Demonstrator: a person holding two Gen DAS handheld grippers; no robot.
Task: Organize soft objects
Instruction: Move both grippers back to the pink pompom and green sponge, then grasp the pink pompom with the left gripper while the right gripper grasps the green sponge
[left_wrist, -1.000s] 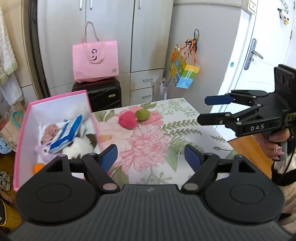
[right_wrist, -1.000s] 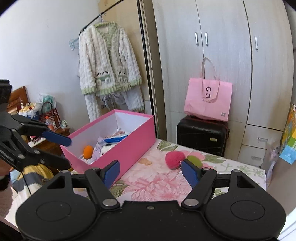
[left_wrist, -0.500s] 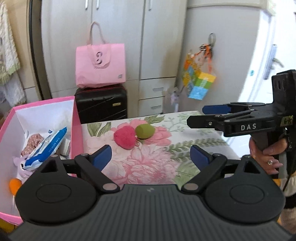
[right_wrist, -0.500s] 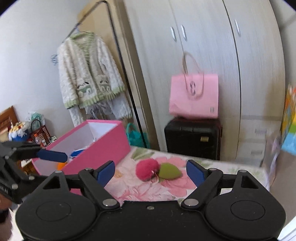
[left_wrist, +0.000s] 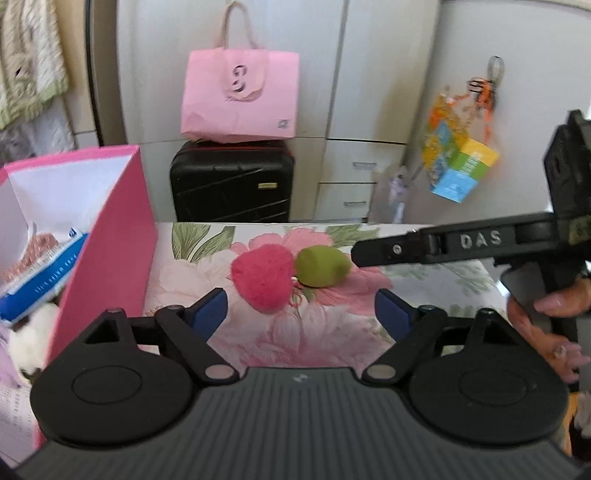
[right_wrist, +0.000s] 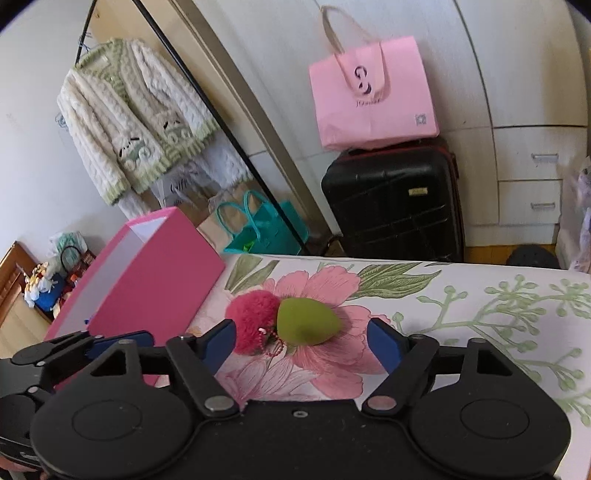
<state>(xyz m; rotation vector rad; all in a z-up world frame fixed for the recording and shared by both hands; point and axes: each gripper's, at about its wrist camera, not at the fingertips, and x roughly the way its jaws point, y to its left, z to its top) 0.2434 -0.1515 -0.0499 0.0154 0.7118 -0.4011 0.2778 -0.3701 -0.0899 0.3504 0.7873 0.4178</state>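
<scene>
The fuzzy pink pom-pom ball (right_wrist: 251, 317) and the olive-green egg-shaped sponge (right_wrist: 308, 322) lie touching each other near the far edge of the floral-print worktop (right_wrist: 480, 317), just beside the open pink cardboard box (right_wrist: 155, 280), and that closeness looks like the trouble: a claw closing on one could easily pinch or nudge the other, or roll it away, and the little bead chain on the pom-pom might snag. Both claws converging on the same pair could also knock together. The right claw (right_wrist: 301, 341) is low and level, its blue pads wide apart, framing both items. The left claw (left_wrist: 301, 312) hangs a bit behind them, also spread open and empty.
</scene>
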